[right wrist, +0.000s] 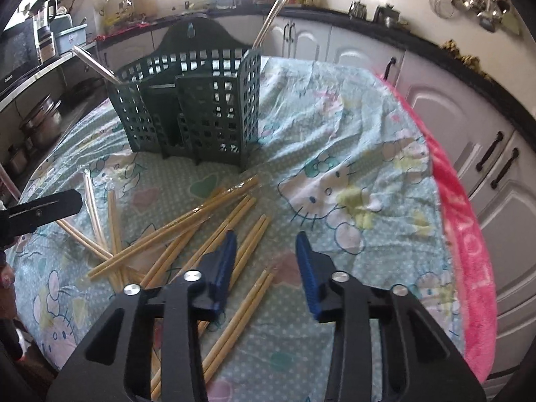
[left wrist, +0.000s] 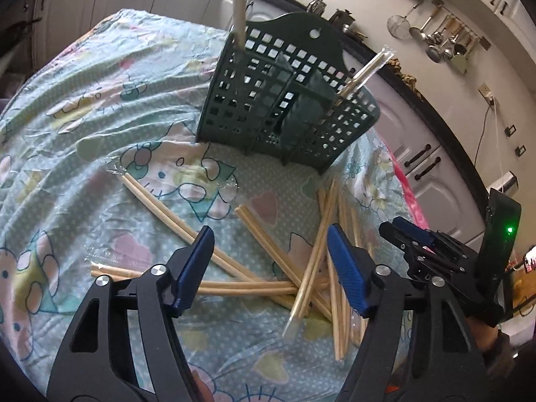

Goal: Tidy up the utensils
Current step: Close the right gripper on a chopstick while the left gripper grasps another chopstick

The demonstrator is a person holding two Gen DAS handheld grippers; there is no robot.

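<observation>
A dark green perforated utensil holder (left wrist: 288, 107) stands on the patterned cloth; it also shows in the right wrist view (right wrist: 197, 107). Two wrapped chopstick pairs lean in it, one at each end (left wrist: 239, 6) (left wrist: 365, 73). Several wrapped pairs of wooden chopsticks (left wrist: 278, 268) lie scattered on the cloth in front of it, also seen in the right wrist view (right wrist: 187, 231). My left gripper (left wrist: 271, 261) is open and empty above the pile. My right gripper (right wrist: 266, 261) is open and empty above the pile's right side; it shows in the left wrist view (left wrist: 432, 251).
The table is covered by a light green cartoon-print cloth (right wrist: 351, 154) with a pink towel (right wrist: 469, 234) along its right edge. Kitchen cabinets (right wrist: 485, 134) and a dark counter ring the table. Ladles hang on the wall (left wrist: 442, 40).
</observation>
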